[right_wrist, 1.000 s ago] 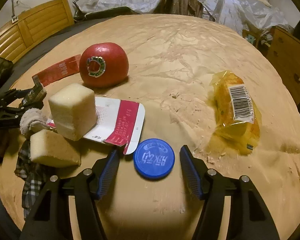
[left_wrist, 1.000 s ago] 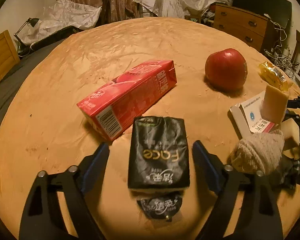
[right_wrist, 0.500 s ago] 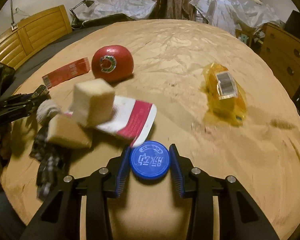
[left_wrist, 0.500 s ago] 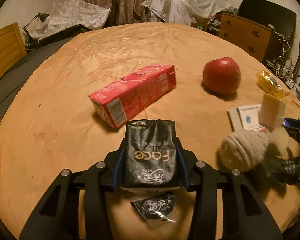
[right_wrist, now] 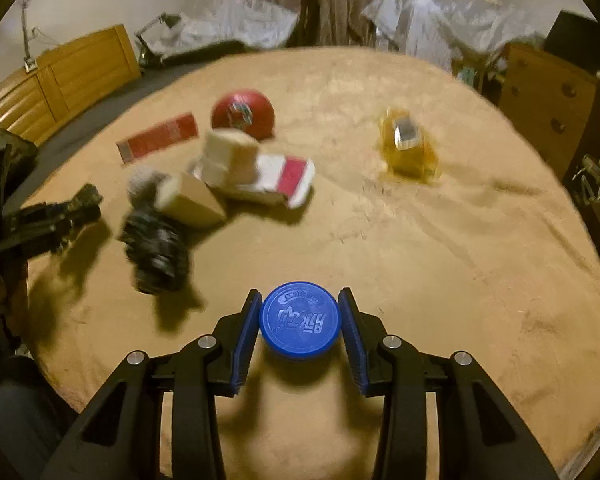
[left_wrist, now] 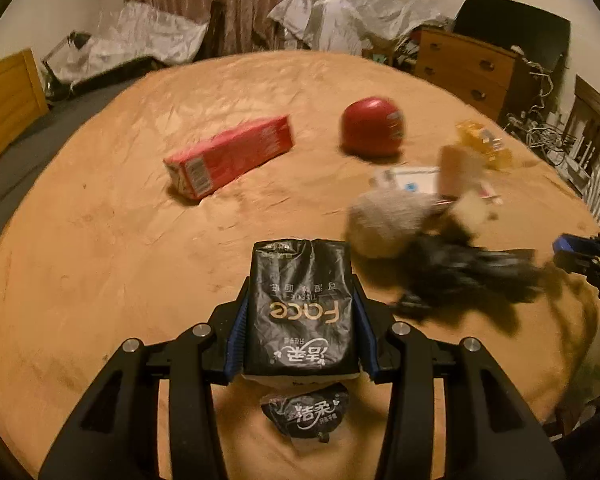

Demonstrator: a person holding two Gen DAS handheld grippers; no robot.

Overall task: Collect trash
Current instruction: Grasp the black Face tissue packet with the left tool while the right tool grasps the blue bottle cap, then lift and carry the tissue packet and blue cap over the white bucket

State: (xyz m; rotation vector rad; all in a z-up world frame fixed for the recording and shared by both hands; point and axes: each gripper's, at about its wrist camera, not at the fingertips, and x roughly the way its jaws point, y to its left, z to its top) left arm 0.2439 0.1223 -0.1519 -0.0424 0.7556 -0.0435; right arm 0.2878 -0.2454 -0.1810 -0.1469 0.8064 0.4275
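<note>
I have the left gripper point(left_wrist: 302, 328) clamped on a black tissue pack point(left_wrist: 302, 316) and the right gripper point(right_wrist: 299, 328) clamped on a blue lid point(right_wrist: 299, 320), both above the table point(right_wrist: 440, 260).

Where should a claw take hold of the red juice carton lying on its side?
Grip the red rectangular juice carton across its two long flat faces near mid-length, coming from above. It lies flat on the tan tablecloth, so those parallel sides probably offer the narrowest, steadiest span; its length looks too long to span.
</note>
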